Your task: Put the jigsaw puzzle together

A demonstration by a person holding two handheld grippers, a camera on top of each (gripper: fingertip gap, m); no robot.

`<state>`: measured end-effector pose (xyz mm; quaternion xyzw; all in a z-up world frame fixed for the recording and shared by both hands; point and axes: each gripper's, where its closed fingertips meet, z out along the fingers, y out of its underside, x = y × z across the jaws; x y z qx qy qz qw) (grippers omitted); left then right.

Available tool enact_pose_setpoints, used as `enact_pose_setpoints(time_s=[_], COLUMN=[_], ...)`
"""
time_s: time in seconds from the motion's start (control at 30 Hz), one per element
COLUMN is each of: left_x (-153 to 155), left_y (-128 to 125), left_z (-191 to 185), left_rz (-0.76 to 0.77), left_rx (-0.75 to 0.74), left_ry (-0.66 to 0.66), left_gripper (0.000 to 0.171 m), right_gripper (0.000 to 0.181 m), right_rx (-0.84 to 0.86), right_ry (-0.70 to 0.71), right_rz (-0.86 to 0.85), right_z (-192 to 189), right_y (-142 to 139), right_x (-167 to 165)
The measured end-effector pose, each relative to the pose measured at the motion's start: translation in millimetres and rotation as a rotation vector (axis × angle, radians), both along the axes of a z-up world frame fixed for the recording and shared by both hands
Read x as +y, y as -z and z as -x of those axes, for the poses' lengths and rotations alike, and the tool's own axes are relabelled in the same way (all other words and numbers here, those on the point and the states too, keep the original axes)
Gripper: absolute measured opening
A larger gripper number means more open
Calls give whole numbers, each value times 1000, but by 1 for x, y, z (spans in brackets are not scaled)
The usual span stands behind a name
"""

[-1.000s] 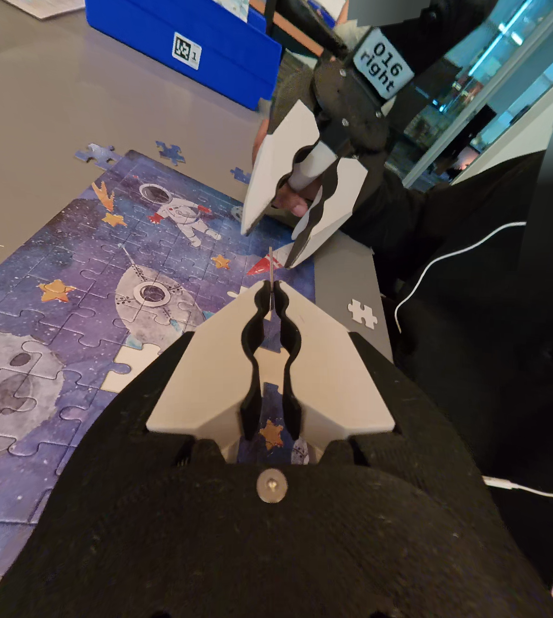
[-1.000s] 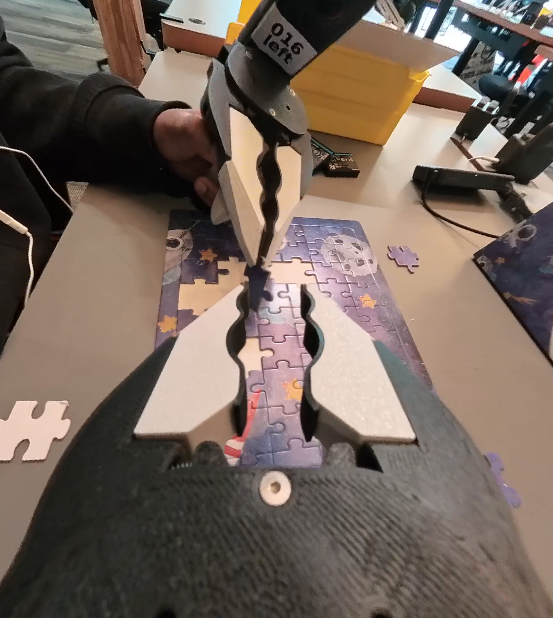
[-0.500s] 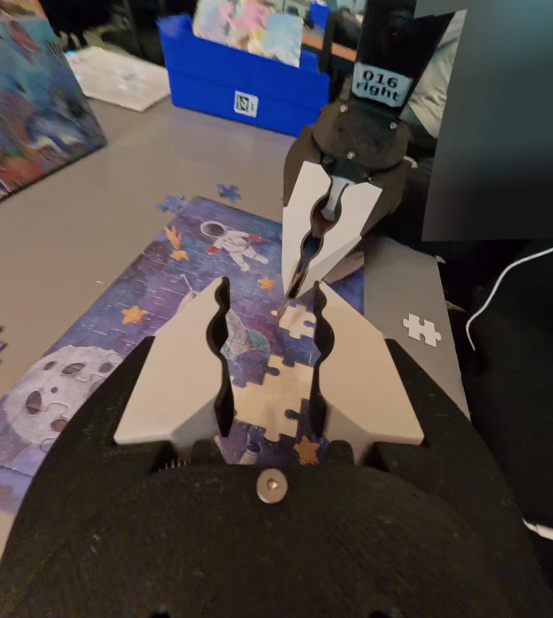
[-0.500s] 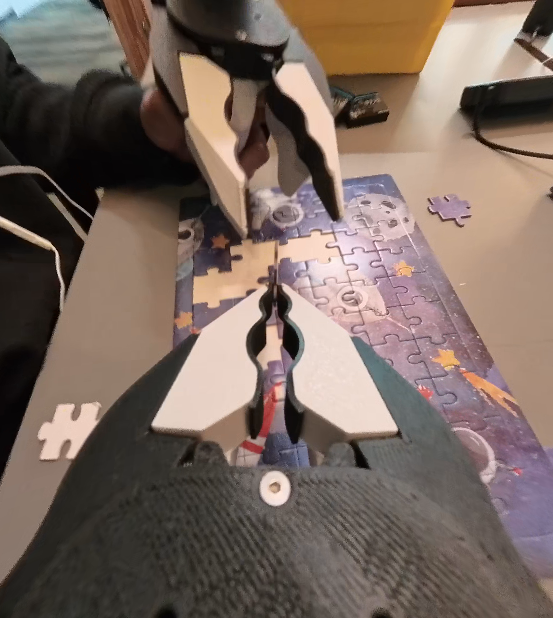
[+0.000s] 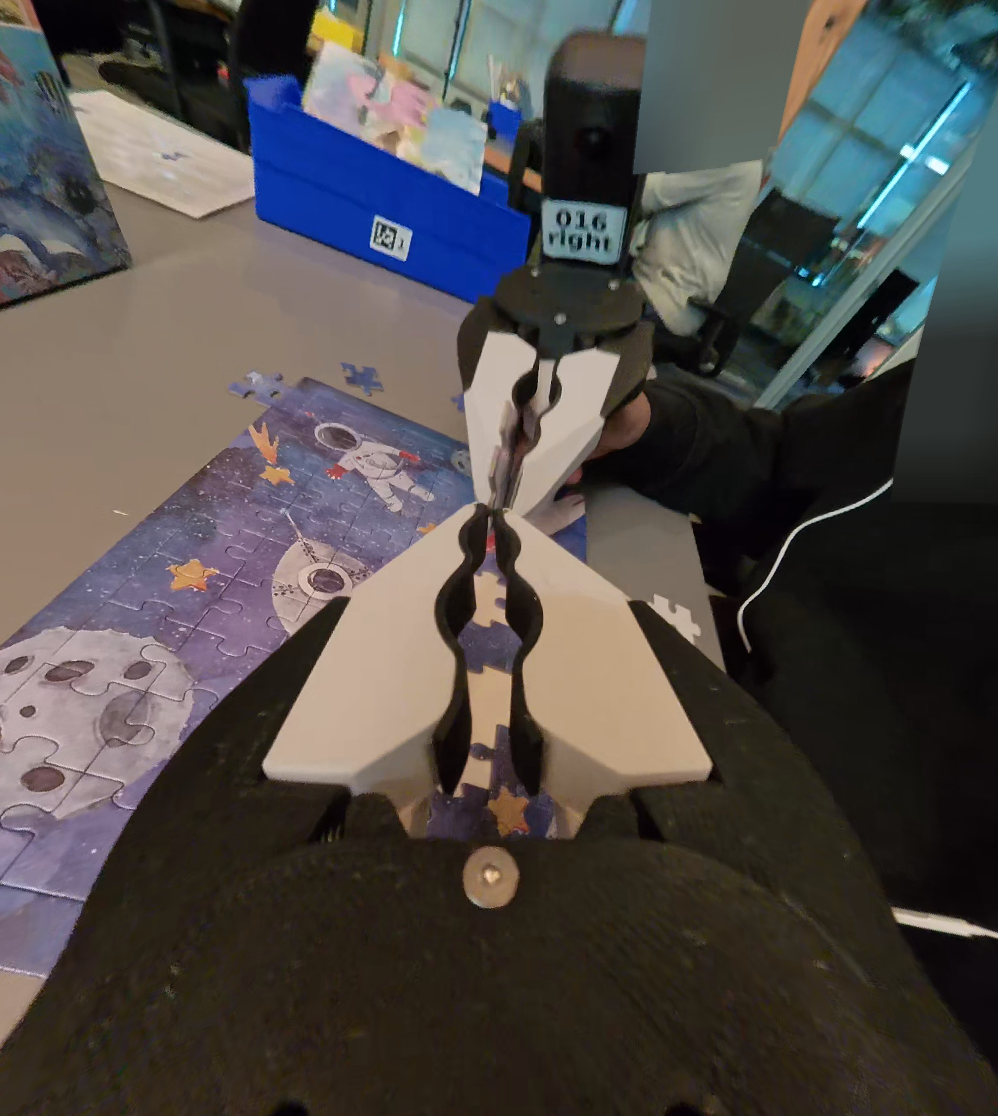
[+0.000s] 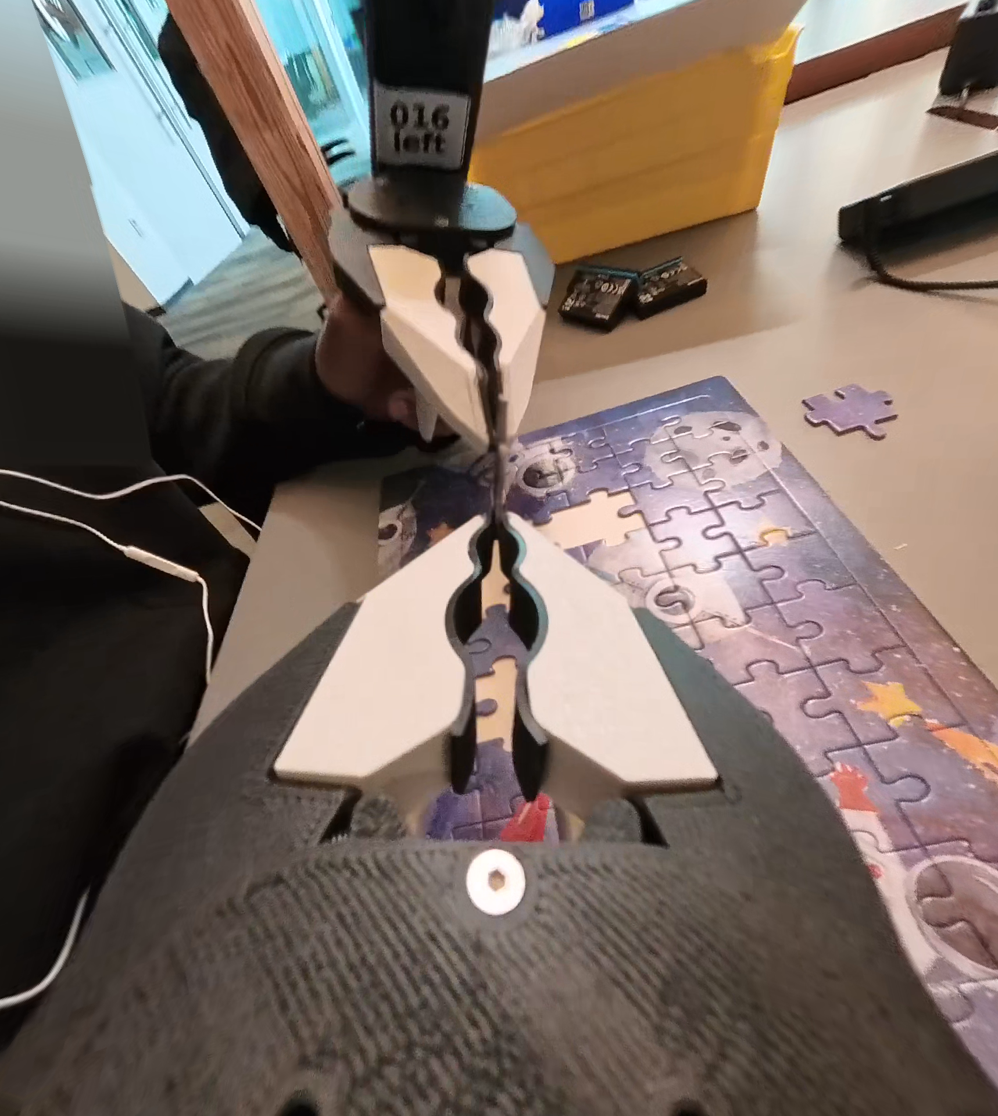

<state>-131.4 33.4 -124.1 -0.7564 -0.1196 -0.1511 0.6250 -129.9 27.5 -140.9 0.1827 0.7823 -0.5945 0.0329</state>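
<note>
Both two-finger grippers meet tip to tip above the puzzle: the left gripper, white-faced with wavy black pads, is pressed together on the lower edge of a thin jigsaw piece held edge-on, while the right gripper pinches the same piece from the other end. Below lies the purple space-themed cardboard jigsaw puzzle on the grey table, with a bare cream gap at about one o'clock from the right tips. For a clean handover, only one gripper should let go, and the piece should then be laid flat, picture up, over a matching gap. A loose purple piece waits farther off at two o'clock.
</note>
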Motion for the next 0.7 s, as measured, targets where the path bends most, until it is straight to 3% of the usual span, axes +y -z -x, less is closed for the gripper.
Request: enact_pose_setpoints(time_s=[0.2,0.33,0.43,0.53,0.6,0.7], left_x=[-14,-35,-43,-43,-48,-63], left_y=[-3,22,44,27,22,38], left_z=[20,44,32,28,36,58], left_rz=[1,181,304,187,162,287], left_rx=[3,-81,-262,-368,-342,-207], left_ry=[-103,-192,-56,30,-15,-182], left_gripper=[0,0,0,0,0,0], right_gripper=[6,4,5,5,5,5], right_rx=[68,120,140,158,170,179], right_ry=[49,116,121,112,110,108], right_rz=[-69,-111,-133,-164,-191,-205], right_z=[7,20,20,19,19,19], right_y=[6,6,8,13,18,20], right_x=[3,16,16,13,13,13])
